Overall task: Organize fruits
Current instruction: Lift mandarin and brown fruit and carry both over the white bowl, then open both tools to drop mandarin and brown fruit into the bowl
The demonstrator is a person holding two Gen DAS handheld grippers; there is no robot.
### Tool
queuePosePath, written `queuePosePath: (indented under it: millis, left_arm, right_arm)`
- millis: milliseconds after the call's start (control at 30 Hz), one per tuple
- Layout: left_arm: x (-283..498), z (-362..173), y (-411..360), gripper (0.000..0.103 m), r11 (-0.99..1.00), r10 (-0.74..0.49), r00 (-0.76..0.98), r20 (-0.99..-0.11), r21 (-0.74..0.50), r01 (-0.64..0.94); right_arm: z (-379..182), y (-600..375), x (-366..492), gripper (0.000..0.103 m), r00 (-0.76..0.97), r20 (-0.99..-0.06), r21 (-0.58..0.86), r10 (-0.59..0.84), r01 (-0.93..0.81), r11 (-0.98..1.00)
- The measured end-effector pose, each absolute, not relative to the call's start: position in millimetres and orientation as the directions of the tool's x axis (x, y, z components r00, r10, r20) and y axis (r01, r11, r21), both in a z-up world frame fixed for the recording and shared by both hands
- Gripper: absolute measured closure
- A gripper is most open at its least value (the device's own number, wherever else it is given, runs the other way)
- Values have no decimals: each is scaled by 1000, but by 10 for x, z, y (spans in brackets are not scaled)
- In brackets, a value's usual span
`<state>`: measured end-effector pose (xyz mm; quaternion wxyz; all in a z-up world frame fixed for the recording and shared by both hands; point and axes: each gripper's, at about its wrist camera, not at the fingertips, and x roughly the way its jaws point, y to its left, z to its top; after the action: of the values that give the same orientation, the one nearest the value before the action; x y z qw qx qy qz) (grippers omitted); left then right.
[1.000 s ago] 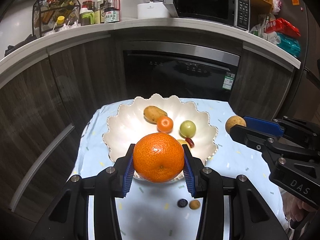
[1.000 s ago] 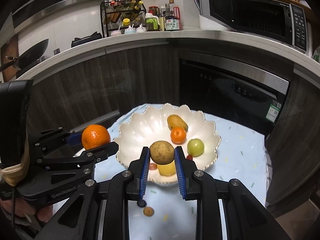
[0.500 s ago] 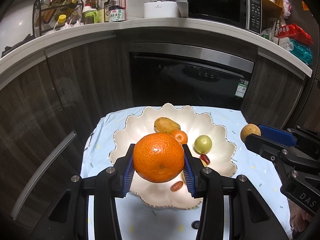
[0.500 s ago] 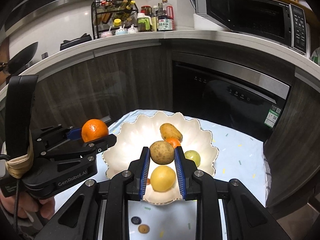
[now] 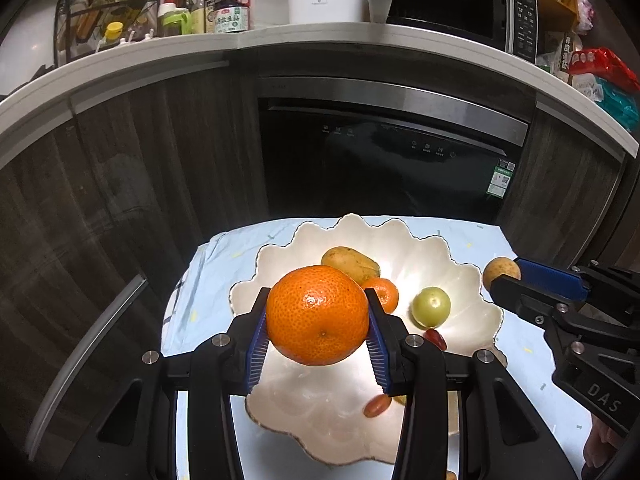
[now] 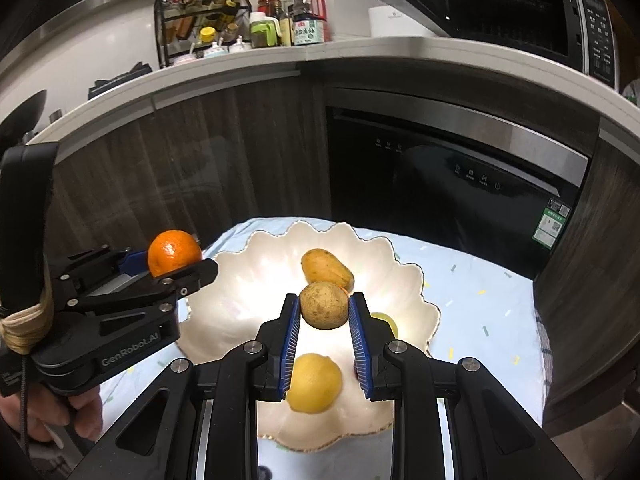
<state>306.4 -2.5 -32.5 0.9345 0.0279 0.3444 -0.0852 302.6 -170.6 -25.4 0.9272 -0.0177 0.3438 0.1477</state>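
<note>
Orange and pebbled, sitting clamped between the blue pads of the left gripper (image 5: 317,326), a large orange (image 5: 317,315), hanging above the near left part of a white scalloped bowl (image 5: 472,276). Brown and speckled, being pinched between the closed-in fingers of the right gripper (image 6: 324,330), a round brown fruit (image 6: 324,306), hovering over the middle of the bowl (image 6: 224,304). Lying inside the bowl: a long yellow-brown fruit (image 5: 350,266) toward the far side, a small tangerine (image 5: 382,294) just beside it and partly hidden behind the left gripper's right finger, a green fruit (image 5: 431,306) to the right, a dark red date (image 5: 435,339) near the green one, another red date (image 5: 377,405) closer in, and a yellow lemon (image 6: 315,382) showing between the right gripper's fingers in the right wrist view. Resting under the bowl, a pale blue cloth (image 6: 480,304) with small coloured flecks, spread over a low table in front of dark wood cabinets (image 5: 120,200) and a black dishwasher (image 5: 384,160). Standing on the white counter (image 5: 304,46) beyond: a rack of bottles (image 5: 108,16) on the left, a white rice cooker (image 5: 328,2) in the middle, a microwave (image 5: 460,8) on the right. Showing at the lower left of the right wrist view, a hand (image 6: 60,412) wrapping around the left gripper's handle.
</note>
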Motion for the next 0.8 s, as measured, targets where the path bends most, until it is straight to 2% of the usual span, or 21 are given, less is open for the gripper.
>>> queuePosePath:
  millis: [400,433,467,533,567,600,733,800]
  left_arm:
    - [3284,-551,-73,58,976,-150,701,-697,9,218]
    - [3289,-572,-82,56,976,-141,697,-703,18,216]
    - [3280,-579,-86,46,977,-127,703,-700,34,210]
    - [3246,-558,-85,36,978,-107,725,-680,58,199]
    - [3233,-548,-83,36,978,-104,731,-675,63,198]
    - [3236,-545,-75,36,978,-104,730,-676,63,198]
    - [3221,-539,-56,34,980,-98,727,-679,63,191]
    - [3199,-535,-47,26,981,-94,726,-681,63,185]
  right_arm:
    - [-469,-1669,3292,76,683,-691,72,239,-264,962]
    - [-478,-1665,3299,76,682,-692,71,236,-261,963]
    - [-483,-1663,3300,75,683,-693,67,231,-258,964]
    - [-492,-1658,3308,62,685,-695,59,221,-251,966]
    - [-490,-1661,3307,50,689,-692,59,217,-245,968]
    - [-483,-1670,3297,42,696,-686,61,214,-239,969]
    - [-461,-1700,3277,34,708,-678,57,197,-216,975]
    - [-444,-1709,3252,26,715,-673,55,189,-206,977]
